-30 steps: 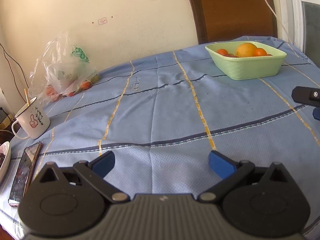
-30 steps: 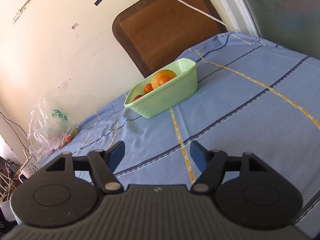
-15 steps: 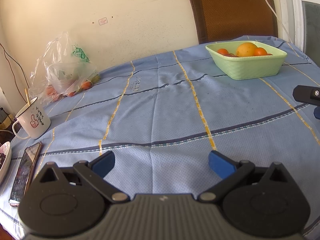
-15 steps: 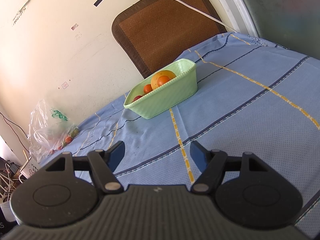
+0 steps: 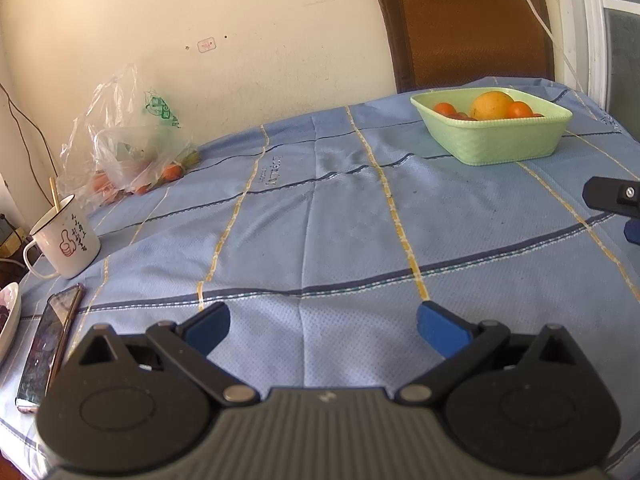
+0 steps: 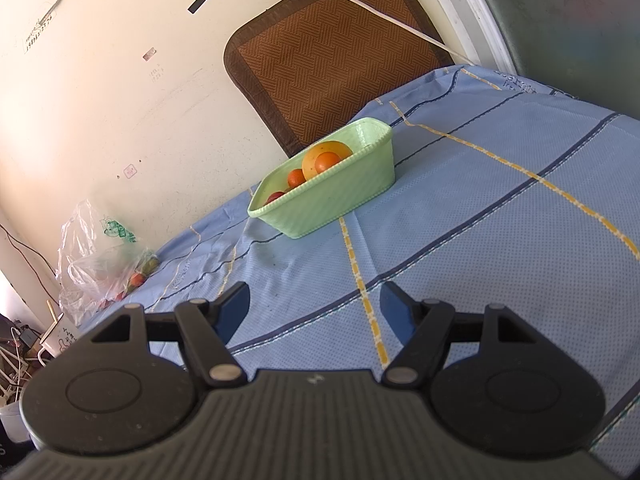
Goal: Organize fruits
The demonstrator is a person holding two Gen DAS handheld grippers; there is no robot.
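Observation:
A pale green basket stands at the far right of the blue tablecloth. In it lie a large yellow-orange fruit and several small orange tomatoes. More small red and orange fruits lie in a clear plastic bag at the far left. My left gripper hovers open over the near cloth, holding nothing. My right gripper is open and empty too, well short of the basket. One black finger of the right gripper shows at the left wrist view's right edge.
A white mug with a stick in it, a phone and a bowl rim sit at the table's left edge. A brown chair back stands behind the basket. A white cable hangs across the wall.

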